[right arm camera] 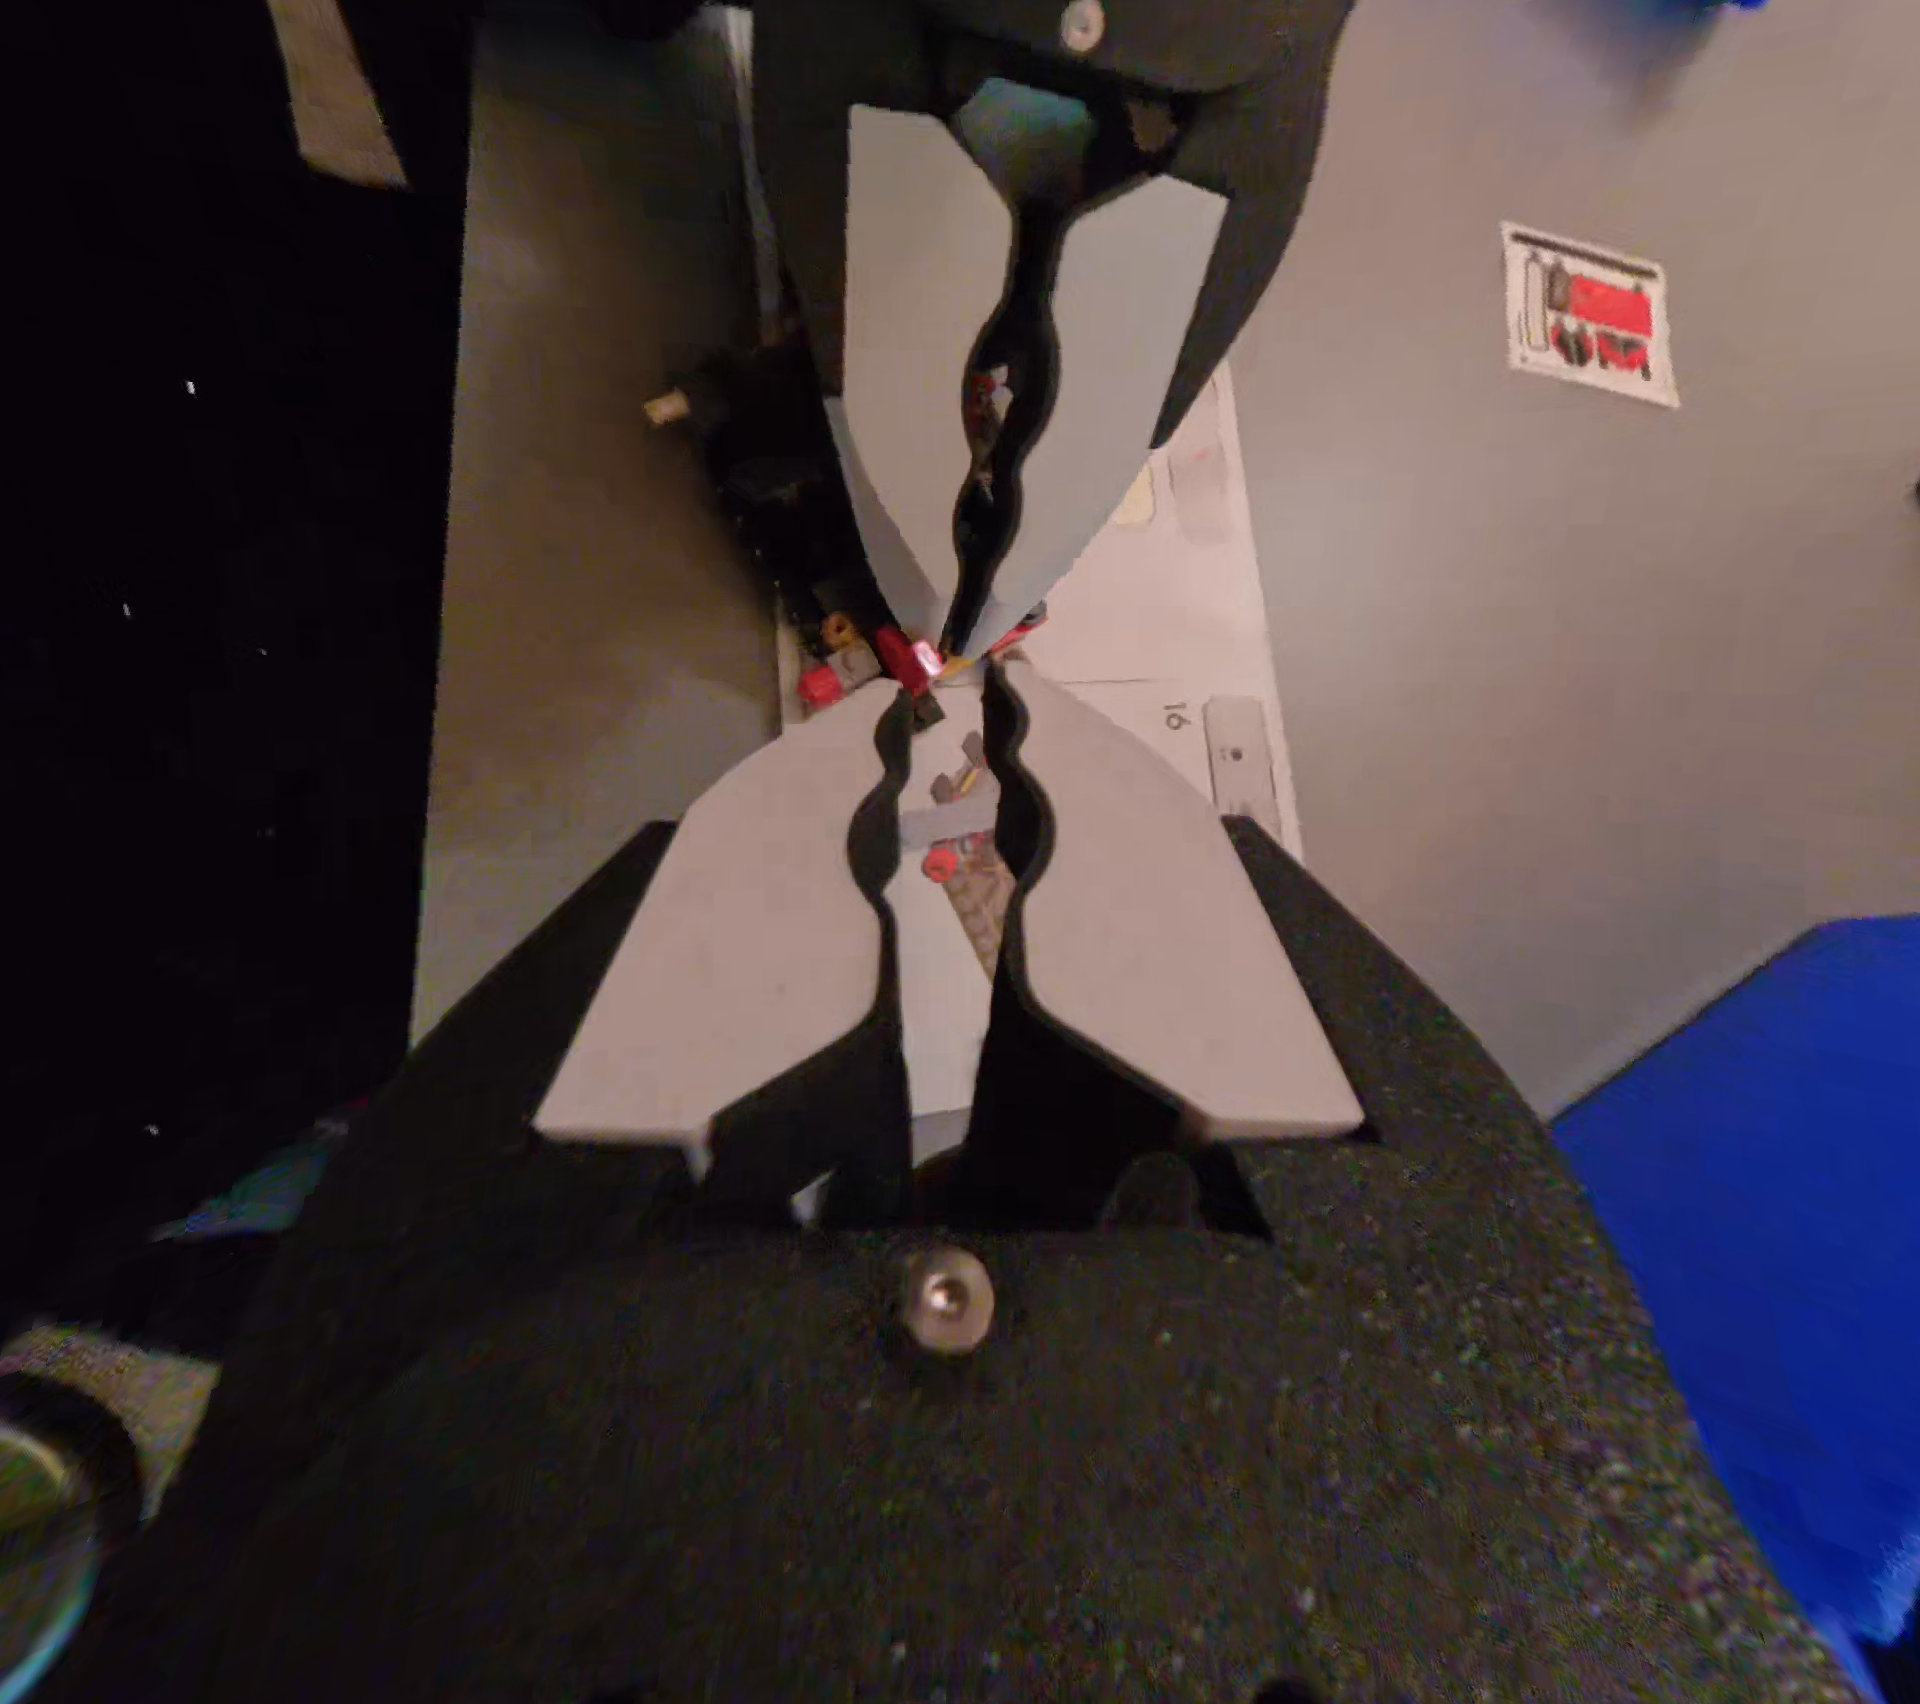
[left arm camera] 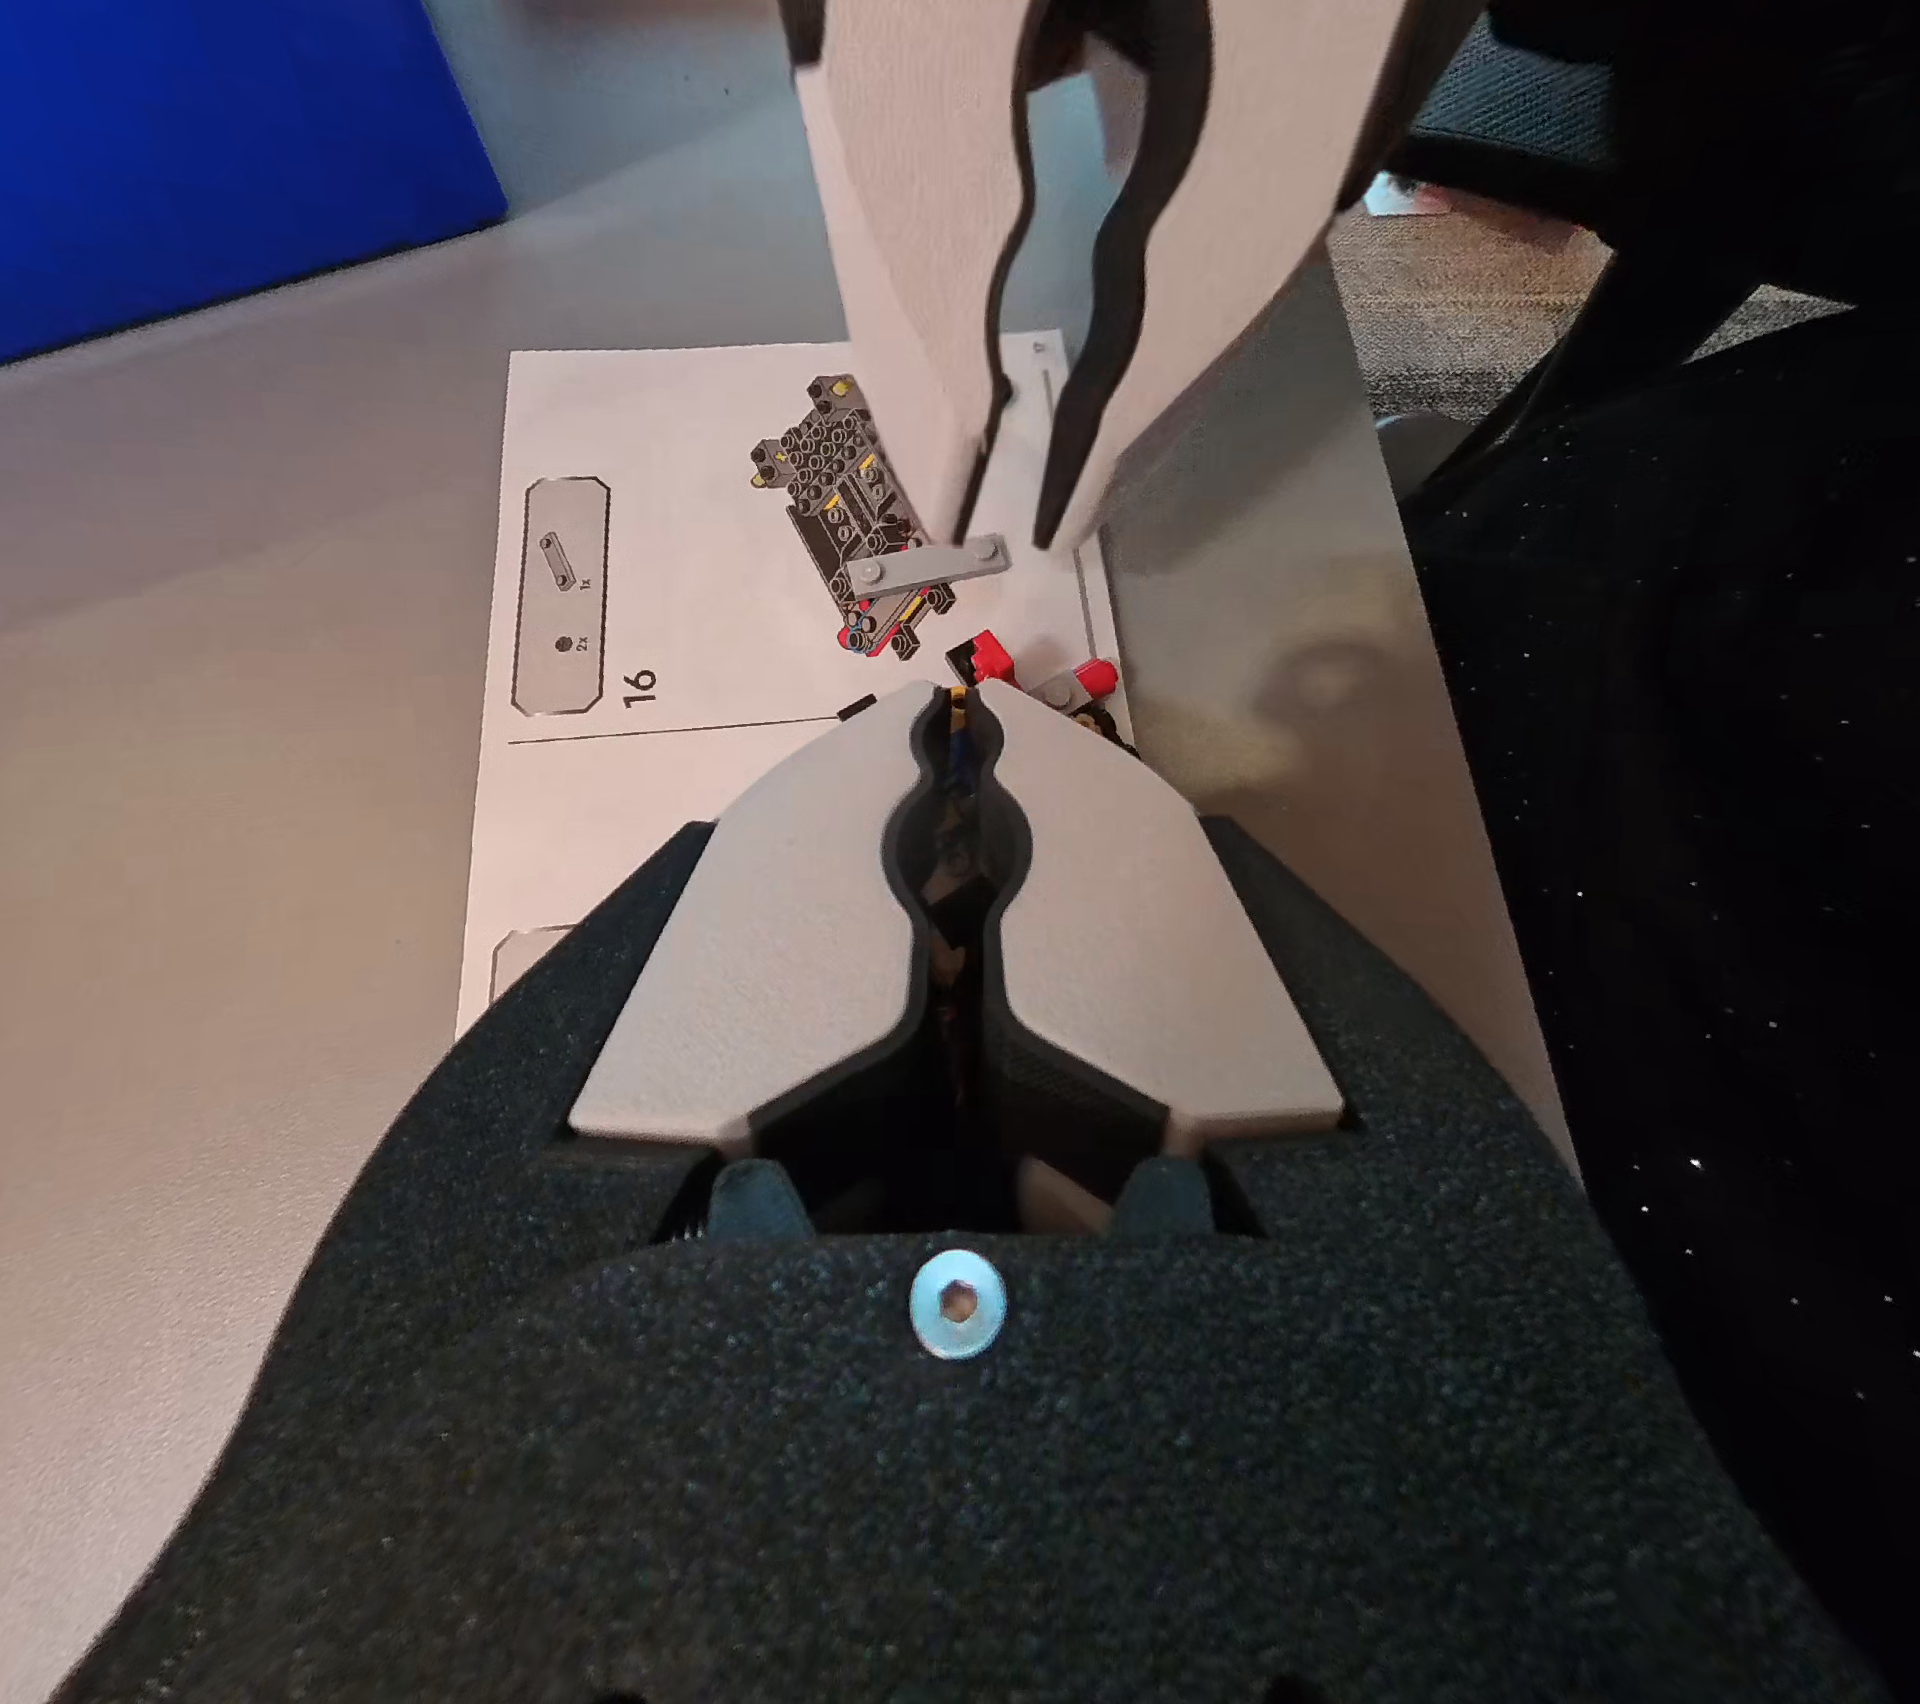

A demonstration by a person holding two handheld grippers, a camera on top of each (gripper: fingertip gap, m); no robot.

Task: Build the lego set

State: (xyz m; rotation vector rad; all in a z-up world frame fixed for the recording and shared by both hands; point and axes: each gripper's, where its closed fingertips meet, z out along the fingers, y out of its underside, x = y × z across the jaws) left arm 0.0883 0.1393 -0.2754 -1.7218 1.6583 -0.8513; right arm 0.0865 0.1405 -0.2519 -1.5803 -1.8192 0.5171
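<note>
From the left wrist view, the left tongs (left arm camera: pixel 964 690) have their grey fingers drawn almost together, with bits of a dark, yellow and blue lego build (left arm camera: pixel 961 761) showing in the slim gap between them, so they seem clamped on it. Red and grey parts of that build (left arm camera: pixel 1049 678) stick out just past the tips, over the edge of the instruction sheet (left arm camera: pixel 665 594). On the sheet's printed picture lies a loose grey plate (left arm camera: pixel 928 568), and the right tongs (left arm camera: pixel 1003 537) come down from above with their tips parted narrowly, just beside the plate's far end; whether they touch it cannot be told. The right wrist view shows the same meeting from the other side: the right tongs (right arm camera: pixel 954 698) stand a little apart with nothing between the fingers, the sheet (right arm camera: pixel 1143 615) and the grey plate (right arm camera: pixel 945 823) seen through the gap, while the left tongs (right arm camera: pixel 951 652) point tip to tip at them, pinched on a red and yellow piece (right arm camera: pixel 914 657). Only this view shows the dark bulk of the lego model (right arm camera: pixel 758 480) beside the left tongs, a small sticker sheet (right arm camera: pixel 1588 314) lying well apart on the counter (right arm camera: pixel 1455 615), and blue bins (right arm camera: pixel 1745 1239) at its right. The left view shows a blue bin (left arm camera: pixel 187 44) at the far left of the grey counter (left arm camera: pixel 208 719) and a dark chair (left arm camera: pixel 1662 96) beyond its edge.
</note>
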